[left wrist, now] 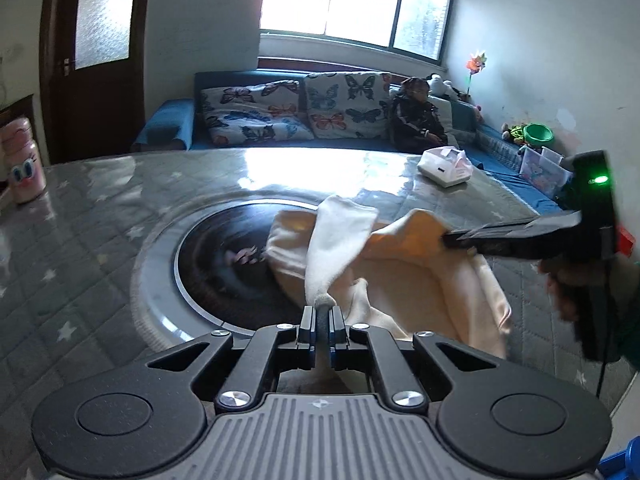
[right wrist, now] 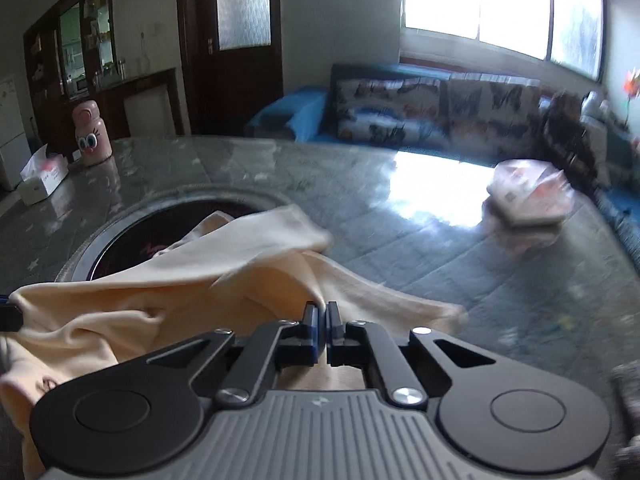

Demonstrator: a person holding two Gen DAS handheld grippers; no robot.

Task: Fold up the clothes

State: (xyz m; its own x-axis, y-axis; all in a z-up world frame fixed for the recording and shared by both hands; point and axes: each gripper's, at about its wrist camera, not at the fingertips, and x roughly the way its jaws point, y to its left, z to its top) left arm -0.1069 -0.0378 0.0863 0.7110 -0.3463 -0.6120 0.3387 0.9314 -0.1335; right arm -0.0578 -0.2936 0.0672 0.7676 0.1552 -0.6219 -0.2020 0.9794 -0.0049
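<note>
Left tongs point(left wrist: 323, 312): pinched tight on a bunched corner of the cream garment point(left wrist: 400, 276), a pale flap standing up from the pinch.
Right tongs point(right wrist: 322, 312): closed on a fold of the same cloth; in the left view they come in from the right, clamped on its raised edge.
Garment: soft cream-peach fabric, crumpled, lifted between the two grips, its lower part draped over the table point(left wrist: 80, 240) and the dark round inset point(left wrist: 224, 264).
Pose: both tongs slant down towards the table; a hand point(left wrist: 568, 292) grips the right handle.
Hard to make out: the kind of garment; the right view is motion-blurred, and the cloth's near edge is cut off behind the tongs' bodies.
</note>
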